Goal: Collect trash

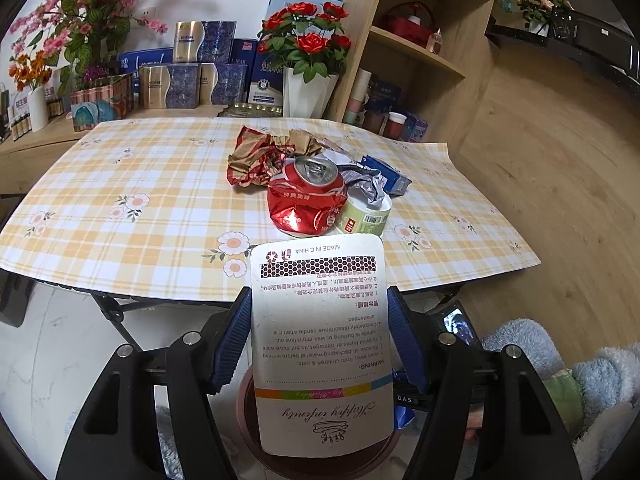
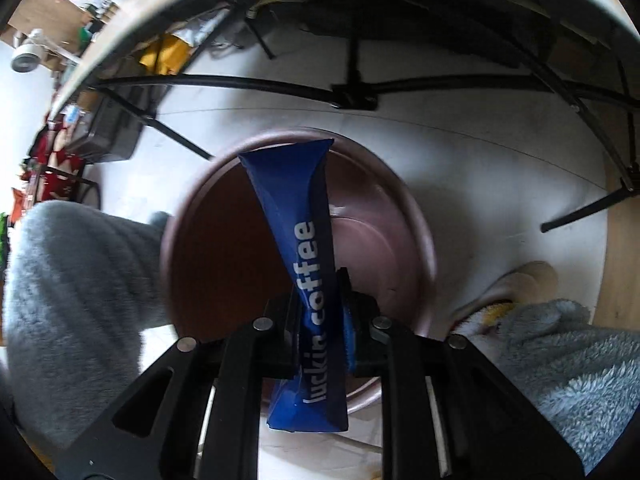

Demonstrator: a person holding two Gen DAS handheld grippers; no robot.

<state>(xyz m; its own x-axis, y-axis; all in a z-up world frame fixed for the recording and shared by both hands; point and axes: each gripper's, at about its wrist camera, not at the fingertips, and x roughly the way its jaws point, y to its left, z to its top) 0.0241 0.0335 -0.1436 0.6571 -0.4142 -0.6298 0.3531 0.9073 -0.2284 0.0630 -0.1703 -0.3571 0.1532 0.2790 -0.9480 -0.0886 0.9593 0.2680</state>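
My left gripper (image 1: pixel 318 332) is shut on a white candle-packaging card (image 1: pixel 320 344), held above a round brown bin (image 1: pixel 248 412) on the floor in front of the table. On the table lie a crushed red can (image 1: pixel 306 200), a green paper cup (image 1: pixel 364 216), crumpled red-gold wrappers (image 1: pixel 264 152) and blue-silver wrappers (image 1: pixel 380 178). My right gripper (image 2: pixel 320 308) is shut on a blue "luckin coffee" sachet (image 2: pixel 304 256), held over the bin's brown rim (image 2: pixel 420 216).
The table has a yellow checked cloth (image 1: pixel 120 184) and black folding legs (image 2: pixel 352 88). Behind it stand boxes, flower vases (image 1: pixel 308 92) and a wooden shelf (image 1: pixel 420 48). Grey fleece-clad legs (image 2: pixel 80 272) flank the bin.
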